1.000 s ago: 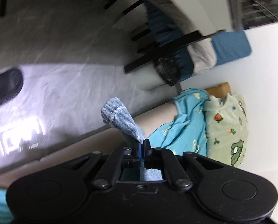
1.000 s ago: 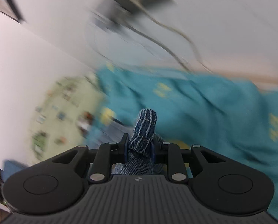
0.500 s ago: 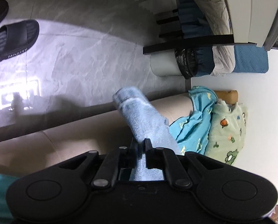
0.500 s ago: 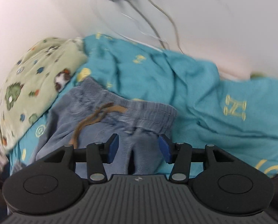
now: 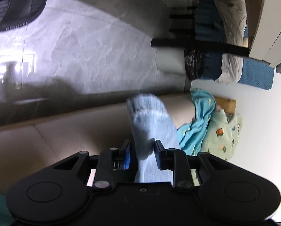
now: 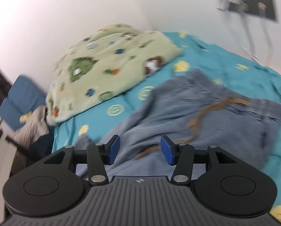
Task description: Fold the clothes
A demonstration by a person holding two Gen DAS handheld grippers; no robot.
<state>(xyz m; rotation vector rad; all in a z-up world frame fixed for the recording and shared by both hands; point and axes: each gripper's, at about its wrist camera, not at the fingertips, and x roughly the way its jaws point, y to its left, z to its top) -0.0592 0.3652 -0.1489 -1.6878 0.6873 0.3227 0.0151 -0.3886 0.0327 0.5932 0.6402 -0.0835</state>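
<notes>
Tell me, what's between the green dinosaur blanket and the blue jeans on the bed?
In the right wrist view, only a strip of the teal bedsheet with yellow circle prints lies between the green blanket and the jeans. Nothing else sits there.

Our left gripper (image 5: 142, 155) points downward, its jaws opening with the jeans leg (image 5: 151, 128) between them. Our right gripper (image 6: 139, 150) also tilts down, jaws apart and holding nothing, above the jeans.

1 pr denim trousers (image 6: 178, 113), 1 green fleece blanket (image 6: 110, 64), 1 teal sheet (image 6: 225, 64), 1 black slipper (image 5: 16, 9)
</notes>
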